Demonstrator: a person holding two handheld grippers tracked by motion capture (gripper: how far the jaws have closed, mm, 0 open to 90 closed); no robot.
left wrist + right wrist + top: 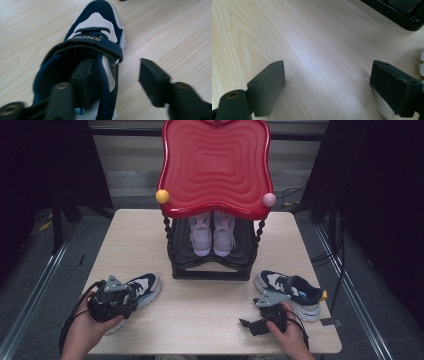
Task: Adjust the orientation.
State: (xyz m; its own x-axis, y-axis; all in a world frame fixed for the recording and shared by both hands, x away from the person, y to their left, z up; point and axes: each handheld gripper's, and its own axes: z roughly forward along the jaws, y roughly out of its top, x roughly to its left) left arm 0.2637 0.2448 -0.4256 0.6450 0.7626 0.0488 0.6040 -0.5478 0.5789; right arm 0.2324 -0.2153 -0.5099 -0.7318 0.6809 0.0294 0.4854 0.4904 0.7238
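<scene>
A navy and white sneaker (144, 287) lies at the front left of the table, toe pointing away from me. My left gripper (130, 294) sits over its heel end. In the left gripper view one jaw reaches down inside the sneaker (96, 25) opening. The other jaw stands outside its side wall, with a gap of bare table between it and the shoe. The left gripper (117, 80) is open. A matching sneaker (292, 290) lies at the front right. Just in front of it my right gripper (248, 323) points left, open over bare wood (327, 85).
A black shoe rack (210, 267) with a red wavy top (215, 165) stands mid-table and holds a pair of pink shoes (212, 232). Its base (397, 12) shows at the top right of the right gripper view. Light wooden table (210, 315); dark curtains at both sides.
</scene>
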